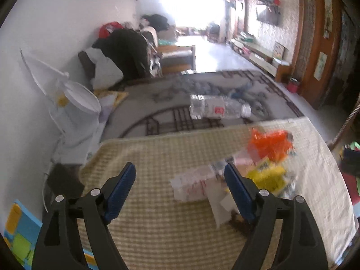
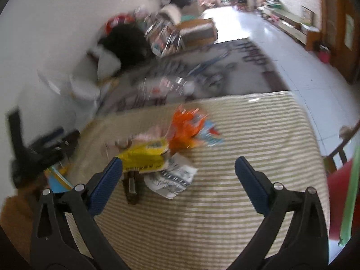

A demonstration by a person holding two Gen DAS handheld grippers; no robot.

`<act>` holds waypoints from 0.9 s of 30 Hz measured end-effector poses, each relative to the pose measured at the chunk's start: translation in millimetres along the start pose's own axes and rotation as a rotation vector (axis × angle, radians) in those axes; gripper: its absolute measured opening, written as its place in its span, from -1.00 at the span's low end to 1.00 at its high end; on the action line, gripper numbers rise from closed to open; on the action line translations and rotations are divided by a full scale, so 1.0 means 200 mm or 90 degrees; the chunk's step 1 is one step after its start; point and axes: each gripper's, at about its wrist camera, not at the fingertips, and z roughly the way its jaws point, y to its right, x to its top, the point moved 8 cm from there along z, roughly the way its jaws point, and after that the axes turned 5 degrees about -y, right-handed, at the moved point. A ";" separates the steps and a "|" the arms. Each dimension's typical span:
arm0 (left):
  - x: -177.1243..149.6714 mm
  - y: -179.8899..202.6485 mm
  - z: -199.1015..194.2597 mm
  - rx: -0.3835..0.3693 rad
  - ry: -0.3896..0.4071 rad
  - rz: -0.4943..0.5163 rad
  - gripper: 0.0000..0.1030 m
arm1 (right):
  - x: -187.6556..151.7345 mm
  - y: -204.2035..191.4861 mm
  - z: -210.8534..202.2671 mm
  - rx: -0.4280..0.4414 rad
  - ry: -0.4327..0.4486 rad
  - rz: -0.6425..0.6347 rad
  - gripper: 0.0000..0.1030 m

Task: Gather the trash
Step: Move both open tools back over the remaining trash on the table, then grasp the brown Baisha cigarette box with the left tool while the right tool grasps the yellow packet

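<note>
I am holding both tools over the checked beige cloth (image 1: 157, 225) that covers the bench. Left tool (image 1: 180, 187) is standing with jaws apart, nothing between the pads; the white crumpled paper wrapper (image 1: 193, 185) is lying just ahead of the gap, close to the right-hand pad. Right tool (image 2: 178, 177) is standing with jaws wide apart and empty, the black-and-white printed wrapper (image 2: 173, 180) lying ahead of the gap.

The trash is sitting in one loose heap mid-cloth: orange wrapper (image 2: 184, 128), yellow packet (image 2: 146, 155), a pale blue wrapper (image 2: 210, 136) and a small dark brown object (image 2: 131, 186) I cannot identify. A clear plastic bottle (image 1: 218, 109) is lying on the patterned rug (image 1: 157, 117) beyond the bench edge, well apart from the heap.

Risks I am judging:
- Both views are smearing, so I am placing the pads on guesswork; a close now may catch air or pinch cloth.
- Wrappers are overlapping; lifting one may drag or scatter its neighbours off the bench.
- Thin foil is lying flat, so pads may slide over it.
- Both tools are converging on one heap and may collide.
- The white bin (image 1: 81, 103) is standing by the wall on the floor, well apart, so anything weakly held may drop on the way.
</note>
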 end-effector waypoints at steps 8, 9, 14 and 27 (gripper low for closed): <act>-0.11 -0.04 0.01 -0.037 -0.014 0.001 0.51 | 0.03 -0.33 0.41 -0.097 -0.109 -0.255 0.91; -0.11 -0.07 0.01 -0.043 -0.017 -0.008 0.51 | 0.03 -0.35 0.44 -0.115 -0.121 -0.289 0.91; -0.12 -0.13 0.05 -0.060 -0.028 -0.034 0.51 | 0.00 -0.41 0.60 -0.140 -0.189 -0.400 0.56; 0.05 -0.05 0.26 -0.126 -0.056 -0.064 0.48 | -0.13 -0.33 0.32 0.001 -0.187 -0.239 -0.89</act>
